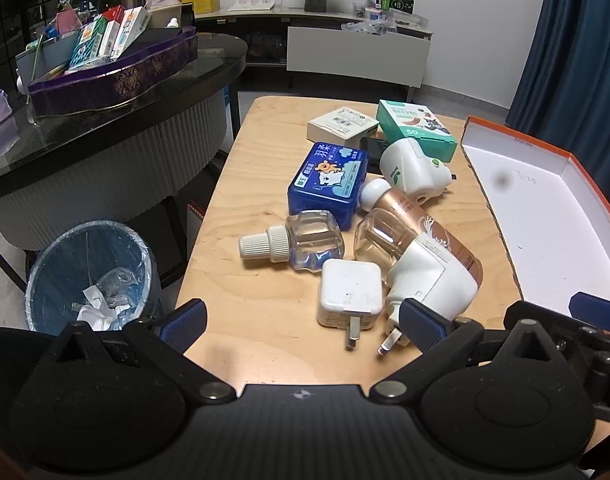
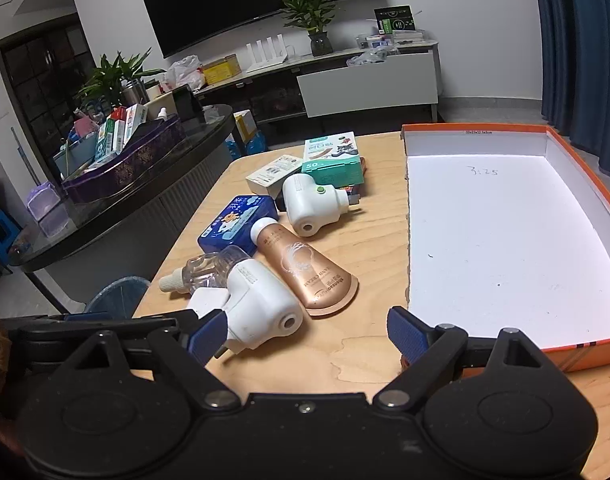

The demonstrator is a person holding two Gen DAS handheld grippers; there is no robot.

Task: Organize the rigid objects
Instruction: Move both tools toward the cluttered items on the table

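My left tongs (image 1: 303, 324) are spread, holding nothing, over the table's (image 1: 241, 208) near edge. Ahead, mid-table, lie a clear bottle (image 1: 305, 242), a charger (image 1: 351, 294), a plug-in unit (image 1: 429, 284) and a tube (image 2: 305, 268). My right tongs (image 2: 307, 330) are spread too, empty. The box (image 2: 505, 240) fills the right edge.

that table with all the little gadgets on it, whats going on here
A person holds two grippers over a wooden table. Both the left gripper and right gripper are open and empty. Plug-in devices, a hand cream tube and small boxes lie loose beside the orange box lid, which holds nothing yet.
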